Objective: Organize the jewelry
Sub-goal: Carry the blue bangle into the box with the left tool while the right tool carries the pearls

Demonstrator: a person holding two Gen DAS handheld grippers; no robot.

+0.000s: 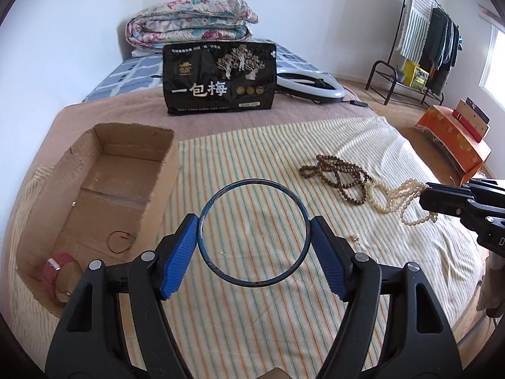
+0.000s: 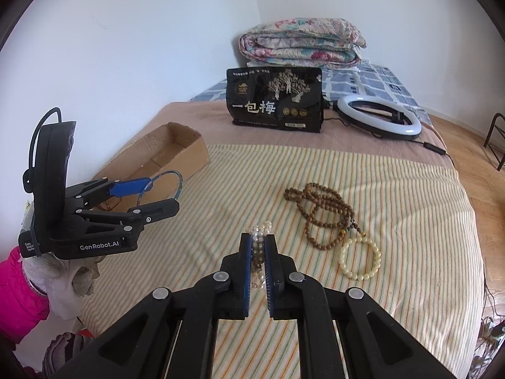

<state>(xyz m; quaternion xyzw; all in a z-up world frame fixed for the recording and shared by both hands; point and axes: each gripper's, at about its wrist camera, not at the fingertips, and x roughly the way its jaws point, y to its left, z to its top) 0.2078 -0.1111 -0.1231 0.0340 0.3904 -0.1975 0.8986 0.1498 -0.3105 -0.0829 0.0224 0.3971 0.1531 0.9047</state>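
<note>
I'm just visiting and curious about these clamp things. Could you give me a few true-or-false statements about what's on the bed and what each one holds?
1. The left hand-held gripper holds a blue bangle. True.
2. The right hand-held gripper is empty. False: it is shut on a pale bead bracelet.
3. The cardboard box is completely empty. False: a red item lies inside.
4. A brown bead necklace lies on the striped cloth. True.

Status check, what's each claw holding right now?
Left gripper clamps blue bangle. Right gripper shut on pearl bracelet. Cardboard box open, path clear.
</note>
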